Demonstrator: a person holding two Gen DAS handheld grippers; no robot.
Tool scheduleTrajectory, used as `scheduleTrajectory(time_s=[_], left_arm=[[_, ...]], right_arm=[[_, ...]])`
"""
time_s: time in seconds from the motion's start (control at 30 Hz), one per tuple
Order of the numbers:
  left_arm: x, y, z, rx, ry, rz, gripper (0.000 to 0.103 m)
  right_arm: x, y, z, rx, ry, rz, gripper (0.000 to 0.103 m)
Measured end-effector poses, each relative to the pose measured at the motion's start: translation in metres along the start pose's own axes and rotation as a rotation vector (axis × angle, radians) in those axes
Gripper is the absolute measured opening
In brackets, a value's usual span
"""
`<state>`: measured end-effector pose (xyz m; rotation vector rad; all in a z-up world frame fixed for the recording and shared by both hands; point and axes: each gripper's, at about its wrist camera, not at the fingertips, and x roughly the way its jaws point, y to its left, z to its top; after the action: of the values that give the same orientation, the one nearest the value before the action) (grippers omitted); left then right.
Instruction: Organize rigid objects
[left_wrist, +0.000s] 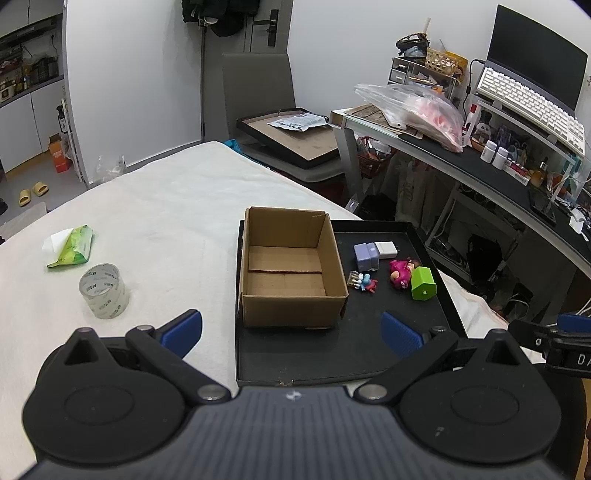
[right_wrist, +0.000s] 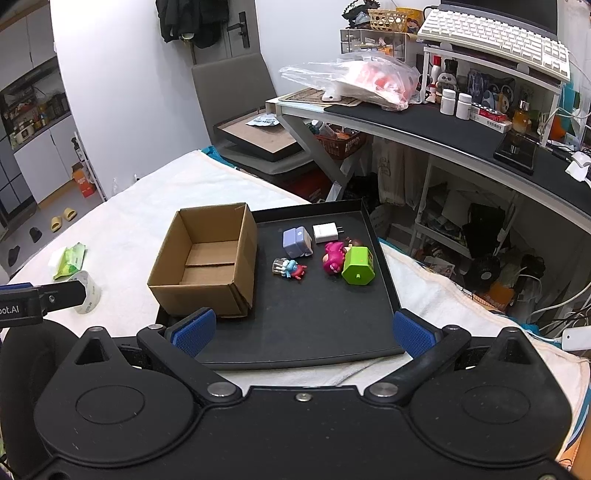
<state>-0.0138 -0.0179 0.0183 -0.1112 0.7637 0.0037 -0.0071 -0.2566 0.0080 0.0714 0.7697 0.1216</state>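
1. Left gripper (left_wrist: 291, 332): its blue pads are spread wide apart with nothing between them, hovering over the near edge of the black tray (left_wrist: 332, 365). The left pad hangs above the white cloth (left_wrist: 166, 206).
2. Right gripper (right_wrist: 303, 332): also gaping wide and holding nothing, its pads above the tray's near corners.
3. Cardboard box (right_wrist: 207, 266): it sits open-topped on the tray's left half, at about 11 o'clock from the right gripper, its long axis running near to far. Nothing lies inside.
4. Small blue-and-red figure (right_wrist: 291, 270): it lies on its side just right of the box, toward 12 o'clock.
5. Green block (right_wrist: 357, 266): tipped over at 1 o'clock, its flat end facing the camera, touching the pink figure (right_wrist: 332, 258) on its left.
6. Lavender case (right_wrist: 297, 242) and white charger (right_wrist: 325, 232): farthest back on the tray, the charger's prongs pointing right.
7. Off the tray at 9 to 10 o'clock, a tape roll (left_wrist: 104, 290) stands on the cloth, with a green wipes pack (left_wrist: 74, 247) beyond it.
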Motion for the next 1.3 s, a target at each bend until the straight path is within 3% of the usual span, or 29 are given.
scheduleTrajectory(time_s=[0.5, 1.3], left_arm=[[0.024, 0.003, 0.005, -0.005, 0.033, -0.001, 0.102], [0.109, 0.016, 0.004, -0.069, 0.165, 0.007, 0.1]], right_arm=[[0.027, -0.002, 0.002, 0.017, 0.047, -0.014, 0.103], [0.106, -0.033, 0.004, 0.134, 0.108, 0.045, 0.103]])
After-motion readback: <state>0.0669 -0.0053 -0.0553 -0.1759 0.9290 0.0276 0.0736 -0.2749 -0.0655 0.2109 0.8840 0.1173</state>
